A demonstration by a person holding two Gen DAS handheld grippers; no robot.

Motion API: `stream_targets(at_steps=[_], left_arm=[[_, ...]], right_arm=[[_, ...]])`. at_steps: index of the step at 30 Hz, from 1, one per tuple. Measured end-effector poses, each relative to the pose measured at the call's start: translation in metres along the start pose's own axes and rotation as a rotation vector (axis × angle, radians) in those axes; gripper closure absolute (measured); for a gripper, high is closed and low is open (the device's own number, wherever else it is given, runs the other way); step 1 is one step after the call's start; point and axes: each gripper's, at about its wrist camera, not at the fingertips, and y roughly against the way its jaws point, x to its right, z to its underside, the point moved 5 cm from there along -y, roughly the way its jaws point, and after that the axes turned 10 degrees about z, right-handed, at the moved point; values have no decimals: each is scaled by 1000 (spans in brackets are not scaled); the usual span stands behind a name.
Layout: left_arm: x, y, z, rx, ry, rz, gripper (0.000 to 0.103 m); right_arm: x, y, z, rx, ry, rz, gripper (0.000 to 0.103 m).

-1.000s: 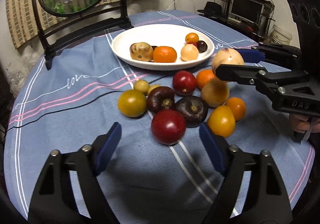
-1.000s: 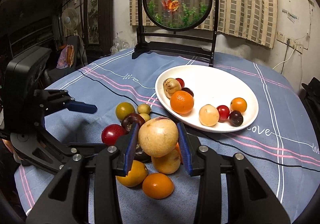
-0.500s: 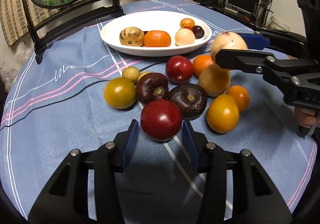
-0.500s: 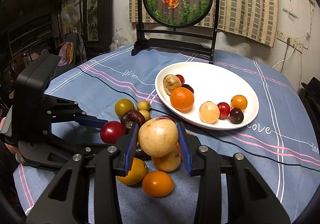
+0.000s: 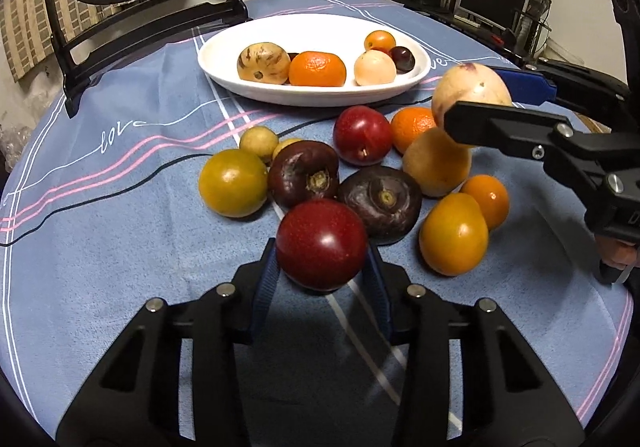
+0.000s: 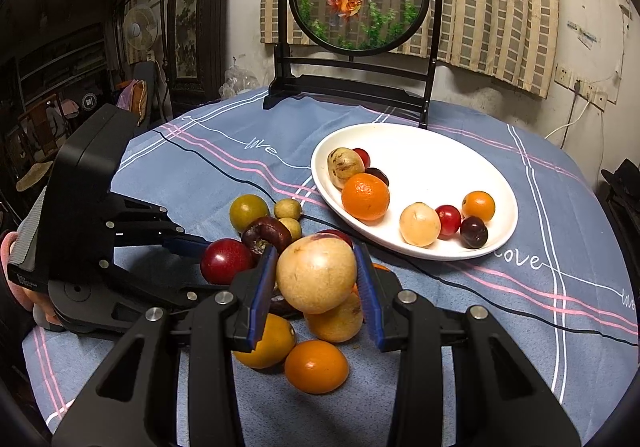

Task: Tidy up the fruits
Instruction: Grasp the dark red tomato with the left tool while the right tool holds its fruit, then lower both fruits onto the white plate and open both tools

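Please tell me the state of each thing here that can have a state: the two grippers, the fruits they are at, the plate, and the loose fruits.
Left gripper: jaws closing around the red fruit.
Red fruit: between the left pads, low over the cloth.
Right gripper: shut on the pale fruit.
Pale fruit: gripped, raised above the pile.
White plate: partly filled with fruits.
Loose fruits: clustered on the tablecloth, outside the plate.

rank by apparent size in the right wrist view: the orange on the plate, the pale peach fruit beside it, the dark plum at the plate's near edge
1. orange
2. pale peach fruit, slightly smaller
3. dark plum, clearly smallest
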Motion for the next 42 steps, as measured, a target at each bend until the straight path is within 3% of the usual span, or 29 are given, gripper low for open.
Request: stream_targets(at_steps=[15, 25, 29, 35, 38, 42], left_arm=[[5, 4, 0, 11, -28, -9, 61], [8, 30, -18, 149, 8, 30, 61], [7, 27, -47, 192, 28, 48, 61], [-7, 5, -119, 226, 104, 20, 61], [-18, -25, -154, 188, 162, 14, 61], [-28, -59, -176, 117, 189, -46, 61]], right_arm=[[4, -4, 2, -11, -3, 8, 63], [35, -1, -8, 38, -140, 24, 63], [69, -14, -21, 87, -272, 47, 63], [113, -45, -32, 101, -412, 115, 63], [129, -65, -37, 85, -439, 124, 63], [138, -87, -40, 40, -457, 95, 63]])
